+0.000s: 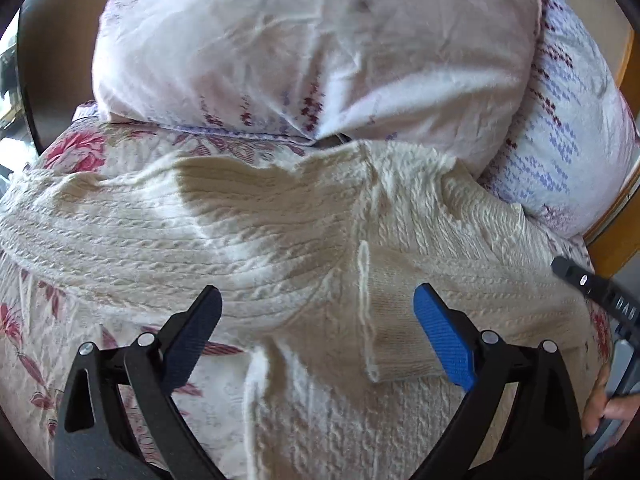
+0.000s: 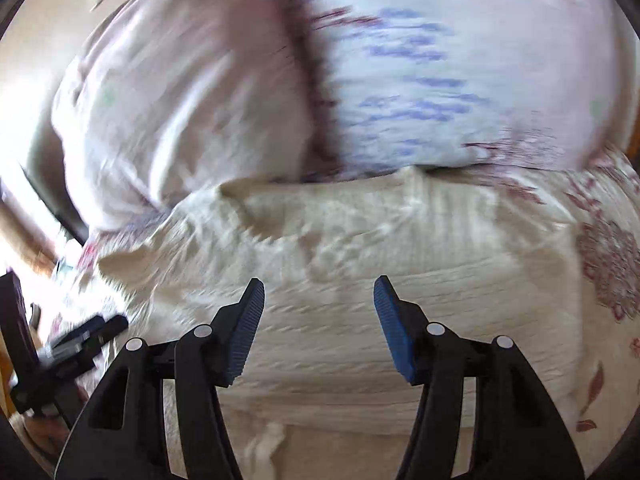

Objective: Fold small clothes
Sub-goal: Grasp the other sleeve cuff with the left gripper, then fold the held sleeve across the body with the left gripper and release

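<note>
Lying spread across a floral bedspread [image 1: 44,344], a cream cable-knit sweater [image 1: 248,240] sits just below two pale patterned pillows [image 1: 304,60], its upper edge touching them. One sleeve [image 1: 404,332] is folded inward over the body of the garment, its ribbed cuff resting near the middle.

The left tongs [image 1: 318,320] hover above that sleeve with blue-padded fingers [image 1: 444,344] spread wide, pinching nothing. At the right edge of the left wrist view, part of the other tool and a bare hand [image 1: 600,400] come into frame.

The right tongs [image 2: 320,312] are likewise spread apart and empty — poised over the sweater's [image 2: 360,240] broad knit panel. The right wrist view is smeared with blur, so the stitch pattern is hard to read there, though the pillows [image 2: 440,80] and the bedspread's [image 2: 608,264] red flowers remain recognisable. The black frame of the left tool [image 2: 72,344] shows at the lower left.
</note>
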The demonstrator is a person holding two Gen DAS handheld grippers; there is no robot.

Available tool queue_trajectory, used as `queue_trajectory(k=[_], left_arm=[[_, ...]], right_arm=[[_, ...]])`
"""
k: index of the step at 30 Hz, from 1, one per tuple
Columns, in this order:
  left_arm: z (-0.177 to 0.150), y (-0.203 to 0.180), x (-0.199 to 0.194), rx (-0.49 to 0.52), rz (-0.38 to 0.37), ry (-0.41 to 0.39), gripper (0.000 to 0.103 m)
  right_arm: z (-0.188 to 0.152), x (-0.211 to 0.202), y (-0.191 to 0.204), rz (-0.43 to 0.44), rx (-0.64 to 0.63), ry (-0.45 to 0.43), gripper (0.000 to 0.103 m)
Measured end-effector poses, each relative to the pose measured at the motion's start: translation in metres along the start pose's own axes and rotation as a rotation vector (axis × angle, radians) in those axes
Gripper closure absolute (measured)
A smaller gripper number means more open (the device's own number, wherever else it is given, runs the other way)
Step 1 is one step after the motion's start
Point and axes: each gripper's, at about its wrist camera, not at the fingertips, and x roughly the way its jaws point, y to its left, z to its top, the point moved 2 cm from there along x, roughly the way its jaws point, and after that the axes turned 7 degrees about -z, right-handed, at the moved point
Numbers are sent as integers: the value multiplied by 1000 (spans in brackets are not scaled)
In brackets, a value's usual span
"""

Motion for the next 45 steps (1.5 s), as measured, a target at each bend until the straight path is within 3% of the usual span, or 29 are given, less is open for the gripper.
queue_trajectory(k=[5, 8, 9, 10, 13, 15, 16, 20, 23, 30, 34, 39, 45], left_arm=[[6, 60, -40, -134, 99, -95, 7], [4, 91, -49, -208, 154, -93, 7], [4, 101, -50, -243, 153, -87, 7], [2, 110, -52, -289, 134, -84, 7], [-5, 130, -54, -427, 53, -81, 8], [-8, 138, -50, -501, 4, -68, 16], [-10, 140, -46, -538, -19, -57, 22], [-8, 148, -43, -641, -50, -100, 25], [-4, 169, -39, -771, -101, -155, 34], [-6, 219, -36, -1019, -160, -247, 70], [-1, 229, -28, -1026, -160, -219, 94], [16, 216, -44, -944, -212, -265, 96], [55, 138, -71, -661, -350, -264, 96]], right_arm=[[-25, 25, 92, 65, -213, 60, 44], [-47, 46, 120, 4, -335, 128, 40], [-50, 43, 125, -23, -378, 74, 39], [-51, 41, 127, -37, -404, 76, 39], [-43, 30, 112, 36, -302, 126, 38], [-39, 16, 91, 81, -204, 122, 28], [-38, 9, 80, 89, -167, 115, 25], [-42, -9, 39, 80, -68, 118, 23], [-49, -20, 12, 58, 0, 130, 23], [-64, -37, -23, 12, 91, 135, 23], [-67, -47, -30, -3, 96, 115, 23], [-73, -56, -36, -5, 102, 102, 23], [-80, -66, -44, -5, 113, 85, 18]])
